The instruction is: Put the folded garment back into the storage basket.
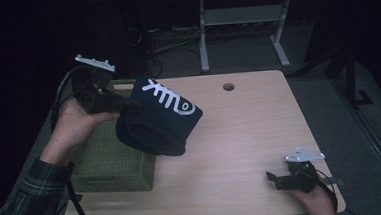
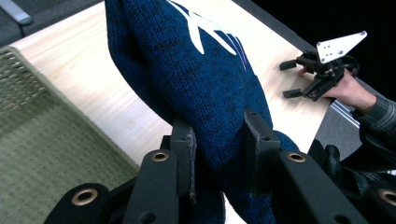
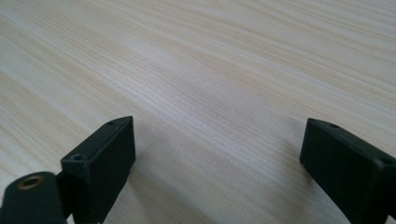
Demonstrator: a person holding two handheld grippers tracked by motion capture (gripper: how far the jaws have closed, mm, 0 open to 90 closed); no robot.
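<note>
Now, risk: I've got the knit hat only by a bunched fold, so it could slip free and drop short of the basket.
Left claw: narrowed, clamped on the hat, holding it up over the table beside the basket.
Right claw: wide apart, empty, resting low over bare table.

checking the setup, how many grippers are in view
2: the left gripper is shut on the blue knit hat above the basket's edge; the right gripper rests open near the table's front right corner.
</note>
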